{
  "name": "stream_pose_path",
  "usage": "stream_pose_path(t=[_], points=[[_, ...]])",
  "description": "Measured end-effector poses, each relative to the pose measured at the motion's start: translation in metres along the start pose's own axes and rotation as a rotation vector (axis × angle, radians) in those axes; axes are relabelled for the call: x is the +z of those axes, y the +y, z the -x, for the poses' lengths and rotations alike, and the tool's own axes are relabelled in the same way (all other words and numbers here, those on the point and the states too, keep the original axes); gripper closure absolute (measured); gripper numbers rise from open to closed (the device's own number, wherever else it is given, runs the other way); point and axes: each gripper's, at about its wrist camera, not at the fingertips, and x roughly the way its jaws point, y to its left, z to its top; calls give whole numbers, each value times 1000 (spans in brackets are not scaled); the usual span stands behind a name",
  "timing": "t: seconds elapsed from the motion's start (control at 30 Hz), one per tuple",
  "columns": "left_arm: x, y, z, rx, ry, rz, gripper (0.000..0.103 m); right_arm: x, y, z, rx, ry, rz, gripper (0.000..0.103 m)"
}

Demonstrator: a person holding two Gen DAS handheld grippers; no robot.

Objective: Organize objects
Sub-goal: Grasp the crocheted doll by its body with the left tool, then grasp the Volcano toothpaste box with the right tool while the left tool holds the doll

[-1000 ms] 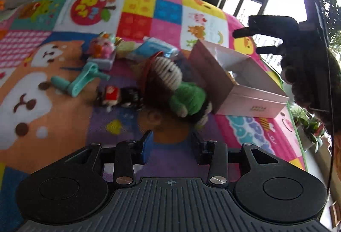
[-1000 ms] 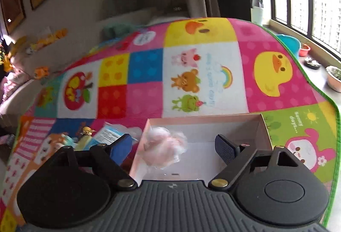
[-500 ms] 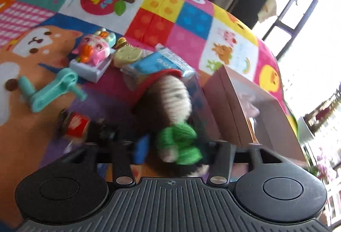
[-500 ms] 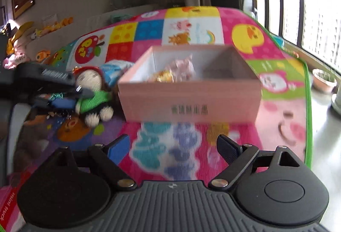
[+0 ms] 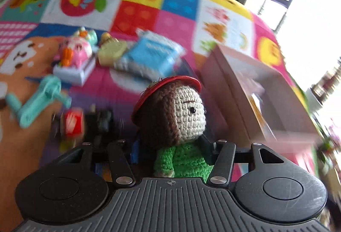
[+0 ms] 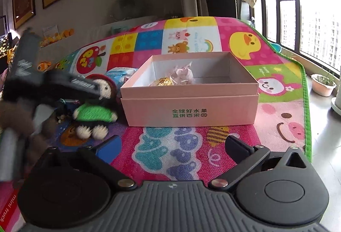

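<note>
Bright patchwork play mat (image 6: 191,44) covers the floor beside a big window. On it sits a pink cardboard box (image 6: 191,104), open at the top, with a wrapped pink sweet (image 6: 184,73) and a gold one inside. The left tongs (image 5: 170,151) are squeezed onto a crochet doll (image 5: 177,116) with a red hat and green jumper, pinching its body just left of the box. The right tongs (image 6: 172,146) are spread wide and hold nothing, hanging over the mat in front of the box. Behind the doll lie a blue packet (image 5: 149,57), a pink toy (image 5: 74,54), a teal plastic piece (image 5: 38,101) and a small red toy (image 5: 72,123).
</note>
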Motion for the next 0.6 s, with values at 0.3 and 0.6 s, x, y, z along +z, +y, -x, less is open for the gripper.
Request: stream_pose_path(t=[0.3, 0.6], points=[[-52, 52, 74, -69, 0, -92, 46, 13, 31, -7, 11, 17, 152, 0], [-45, 98, 81, -61, -92, -14, 45, 89, 133, -82, 14, 107, 424, 36]])
